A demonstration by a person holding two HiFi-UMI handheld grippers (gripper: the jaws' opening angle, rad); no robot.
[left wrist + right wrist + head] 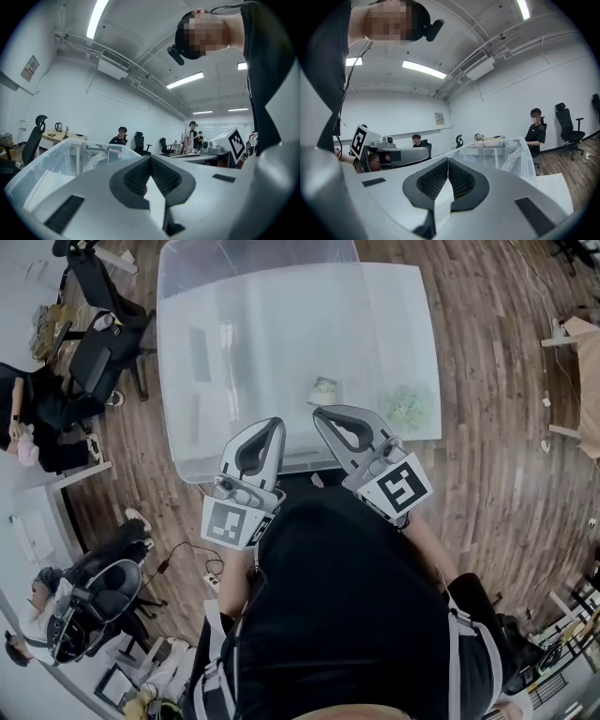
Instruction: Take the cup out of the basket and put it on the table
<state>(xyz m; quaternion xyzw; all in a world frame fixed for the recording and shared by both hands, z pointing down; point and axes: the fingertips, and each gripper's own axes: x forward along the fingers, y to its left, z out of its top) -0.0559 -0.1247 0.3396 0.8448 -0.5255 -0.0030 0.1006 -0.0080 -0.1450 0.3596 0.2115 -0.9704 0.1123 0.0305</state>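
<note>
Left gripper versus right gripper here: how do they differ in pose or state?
In the head view the grey left gripper slants up-right while the grey right gripper slants up-left, so their tips converge. The left gripper's marker cube shows a nearly square-on face; the right gripper's marker cube is turned cornerwise. Shared: both have jaws shut on nothing and point at the translucent plastic basket.

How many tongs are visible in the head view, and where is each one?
2. The left tongs are over the near edge of the basket. The right tongs are beside them, to the right. Both are shut and empty. None seems hidden.
</note>
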